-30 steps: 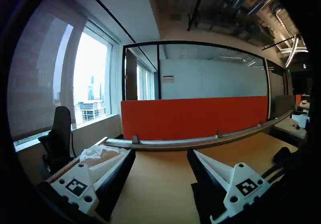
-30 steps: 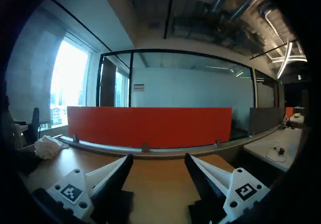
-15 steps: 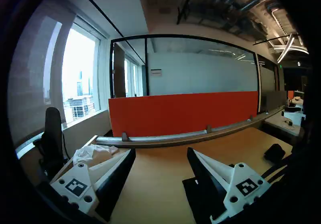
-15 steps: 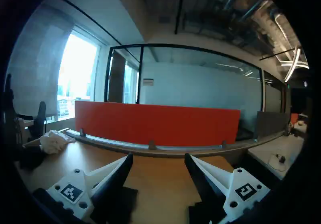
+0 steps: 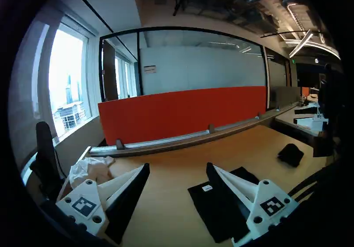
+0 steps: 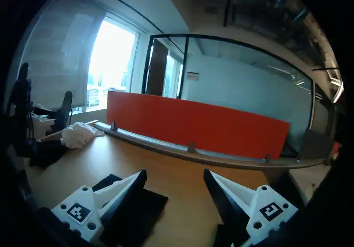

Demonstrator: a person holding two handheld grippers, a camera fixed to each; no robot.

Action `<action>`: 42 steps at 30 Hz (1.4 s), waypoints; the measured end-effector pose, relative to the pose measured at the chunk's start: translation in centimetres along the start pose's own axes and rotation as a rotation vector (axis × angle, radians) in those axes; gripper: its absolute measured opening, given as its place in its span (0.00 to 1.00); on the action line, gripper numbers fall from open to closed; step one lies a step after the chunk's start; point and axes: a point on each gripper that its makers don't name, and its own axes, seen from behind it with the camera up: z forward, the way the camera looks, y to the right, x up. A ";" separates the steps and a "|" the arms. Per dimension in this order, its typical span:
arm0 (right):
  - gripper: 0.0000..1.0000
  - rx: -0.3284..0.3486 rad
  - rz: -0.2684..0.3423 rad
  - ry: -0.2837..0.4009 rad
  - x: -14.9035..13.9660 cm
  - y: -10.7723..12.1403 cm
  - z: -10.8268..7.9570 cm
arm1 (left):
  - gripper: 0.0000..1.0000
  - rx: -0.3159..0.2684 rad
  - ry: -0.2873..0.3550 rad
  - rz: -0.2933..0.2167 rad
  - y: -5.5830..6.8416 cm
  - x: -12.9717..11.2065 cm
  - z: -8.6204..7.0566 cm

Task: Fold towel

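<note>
Item 1, left tongs: I am holding them over the desk, pointing toward the orange divider. The two fingers are standing wide apart and gripping nothing.

Item 2, right tongs: I am aiming these at the orange divider as well, at a slant. The fingers are spread wide, with bare desk showing between them.

Item 3, black towel: it is lying flat on the desk on my side of the divider, well short of it. A small white tag is sitting at the edge facing the divider. In the left gripper view part of the towel is running behind one finger. In the right gripper view the black towel is lying the same way, on the near side of the divider and partly behind a finger. I cannot tell whether any fingertip is touching it.

Item 4, crumpled white cloth: it is resting on the desk just before the divider's window end.

Item 5, small black bundle: it is sitting on the desk before the divider's opposite end, well apart from the white cloth.

Item 6, office chair: it is standing past the divider's window end, off the desk.

Item 7, glass wall: it is rising behind the divider.
</note>
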 end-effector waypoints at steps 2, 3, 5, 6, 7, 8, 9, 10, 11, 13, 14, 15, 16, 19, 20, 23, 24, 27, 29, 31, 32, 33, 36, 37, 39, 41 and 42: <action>1.00 0.028 -0.013 -0.027 -0.7 -0.6 0.2 | 0.95 -0.023 -0.017 0.006 0.6 -0.5 0.2; 1.00 0.042 -0.020 -0.040 -1.0 -0.9 0.2 | 0.95 -0.034 -0.026 0.009 1.0 -0.8 0.2; 1.00 0.072 -0.038 -0.068 -1.6 -1.6 0.3 | 0.95 -0.059 -0.046 0.017 1.7 -1.4 0.3; 1.00 0.085 -0.046 -0.079 -1.8 -1.9 0.3 | 0.95 -0.070 -0.054 0.021 2.0 -1.7 0.4; 1.00 0.097 -0.056 -0.089 -2.0 -2.2 0.3 | 0.95 -0.082 -0.063 0.027 2.3 -2.0 0.4; 1.00 0.107 -0.064 -0.097 -2.2 -2.4 0.3 | 0.95 -0.092 -0.070 0.033 2.6 -2.2 0.4; 1.00 0.118 -0.072 -0.105 -2.3 -2.7 0.3 | 0.95 -0.100 -0.076 0.039 2.8 -2.4 0.5; 1.00 0.129 -0.079 -0.114 -2.5 -2.9 0.2 | 0.95 -0.107 -0.082 0.046 3.0 -2.6 0.5; 1.00 0.139 -0.086 -0.121 -2.7 -3.2 0.2 | 0.95 -0.113 -0.088 0.053 3.2 -2.8 0.5; 1.00 0.156 -0.097 -0.134 -3.1 -3.6 0.2 | 0.95 -0.126 -0.097 0.065 3.5 -3.1 0.6; 1.00 0.164 -0.103 -0.140 -3.3 -3.7 0.2 | 0.95 -0.132 -0.101 0.071 3.7 -3.3 0.7; 1.00 0.169 -0.107 -0.145 -3.4 -3.8 0.2 | 0.95 -0.138 -0.106 0.075 3.9 -3.5 0.7; 1.00 0.173 -0.112 -0.149 -3.6 -3.9 0.3 | 0.95 -0.144 -0.110 0.077 4.1 -3.7 0.8; 1.00 0.186 -0.118 -0.163 -4.3 -4.2 0.3 | 0.95 -0.160 -0.122 0.082 4.6 -4.4 0.8; 1.00 0.191 -0.119 -0.168 -4.6 -4.4 0.3 | 0.95 -0.165 -0.126 0.084 4.8 -4.7 0.8; 1.00 0.204 -0.119 -0.182 -5.5 -4.8 0.3 | 0.95 -0.174 -0.140 0.090 5.2 -5.6 0.9; 1.00 0.208 -0.119 -0.187 -5.8 -4.9 0.3 | 0.95 -0.177 -0.144 0.093 5.4 -5.9 0.9; 1.00 0.217 -0.119 -0.201 -6.8 -5.3 0.4 | 0.95 -0.186 -0.160 0.098 5.8 -6.9 0.9; 1.00 0.224 -0.119 -0.212 -7.5 -5.5 0.4 | 0.95 -0.191 -0.172 0.102 6.1 -7.6 0.8; 1.00 0.230 -0.117 -0.221 -8.3 -5.7 0.4 | 0.95 -0.196 -0.183 0.104 6.3 -8.4 0.8; 1.00 0.233 -0.116 -0.226 -8.6 -5.8 0.4 | 0.95 -0.198 -0.188 0.104 6.5 -8.8 0.8; 1.00 0.236 -0.115 -0.231 -9.0 -5.9 0.5 | 0.95 -0.201 -0.194 0.104 6.6 -9.1 0.7; 1.00 0.244 -0.112 -0.248 -10.3 -6.3 0.5 | 0.95 -0.211 -0.212 0.101 7.0 -10.4 0.6; 1.00 0.247 -0.112 -0.253 -10.7 -6.4 0.5 | 0.95 -0.214 -0.220 0.101 7.2 -10.9 0.6; 1.00 0.252 -0.112 -0.262 -11.5 -6.6 0.5 | 0.95 -0.220 -0.232 0.100 7.4 -11.7 0.6; 1.00 0.256 -0.112 -0.272 -12.4 -6.7 0.6 | 0.95 -0.226 -0.243 0.101 7.7 -12.4 0.6; 1.00 0.258 -0.112 -0.277 -12.8 -6.8 0.7 | 0.95 -0.229 -0.248 0.102 7.8 -12.8 0.6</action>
